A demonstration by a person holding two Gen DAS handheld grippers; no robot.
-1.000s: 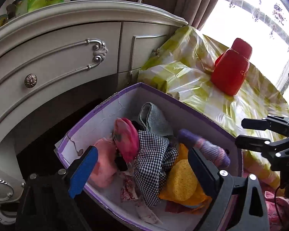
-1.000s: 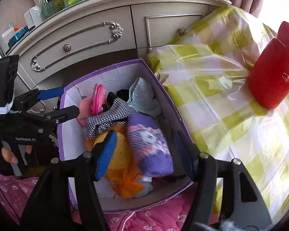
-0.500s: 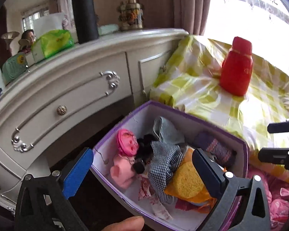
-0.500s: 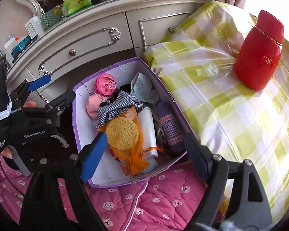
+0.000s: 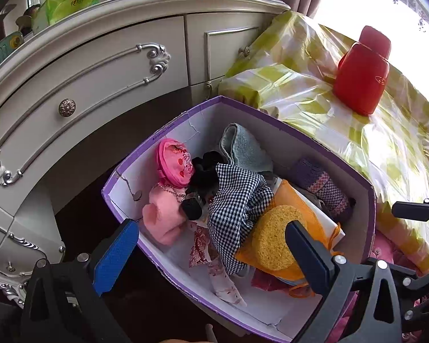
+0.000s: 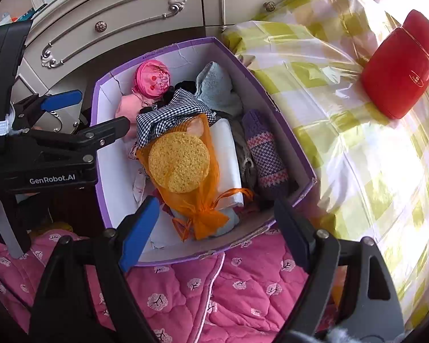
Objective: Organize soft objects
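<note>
A purple box with white inner walls holds several soft things: a pink toy, a pink round pouch, a checked cloth, a grey towel, a yellow sponge on an orange mesh bag, and a purple knitted sock. My left gripper is open and empty over the box's left side. My right gripper is open and empty above the box's near wall.
A white dresser with silver handles stands behind the box. A yellow checked plastic cover lies to the right with a red bottle on it. A pink quilt lies in front of the box.
Both grippers pulled back and up from the box half a second ago, then came closer to it again. The purple sock, earlier on top of the pile, now lies by the right wall.
</note>
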